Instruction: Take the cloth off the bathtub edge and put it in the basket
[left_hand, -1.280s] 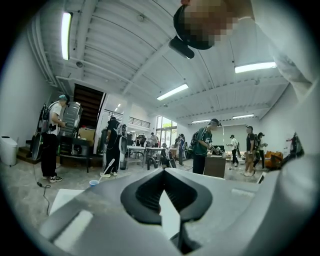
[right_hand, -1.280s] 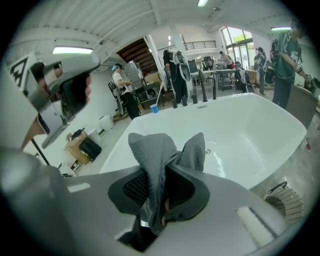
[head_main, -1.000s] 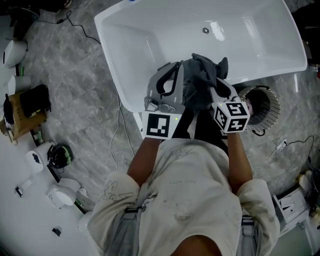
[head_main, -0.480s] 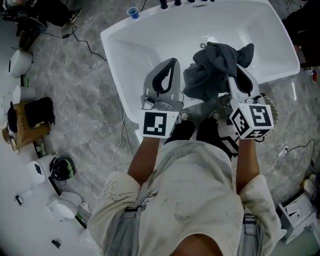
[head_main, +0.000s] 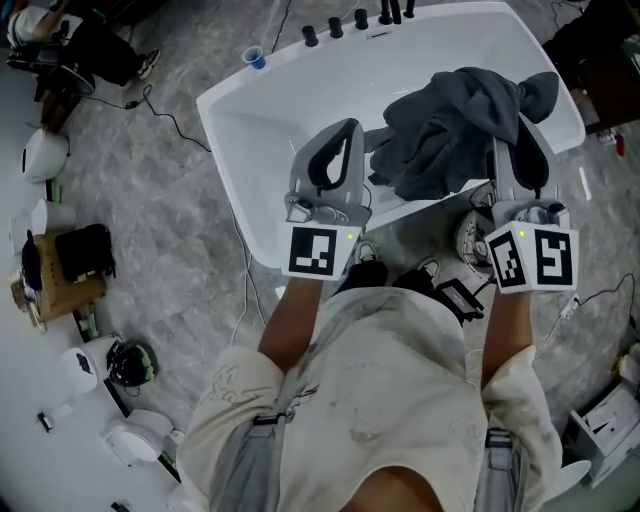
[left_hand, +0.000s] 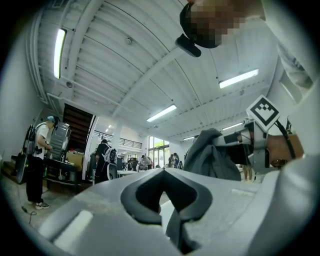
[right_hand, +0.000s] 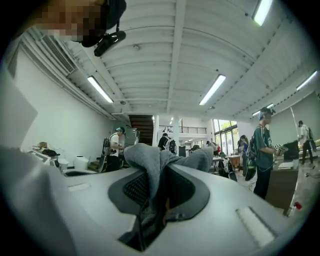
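Grey cloth (head_main: 450, 130) hangs bunched in the air over the near edge of the white bathtub (head_main: 250, 120), clamped between the fingers of the right gripper (head_main: 524, 150). Just beside it, the left gripper (head_main: 345, 130) holds nothing, its fingers closed together.

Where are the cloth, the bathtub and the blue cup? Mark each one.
cloth (head_main: 450, 130), head view, on its bunched middle.
bathtub (head_main: 262, 130), head view, on its bare inner wall.
blue cup (head_main: 256, 58), head view, on its open top.
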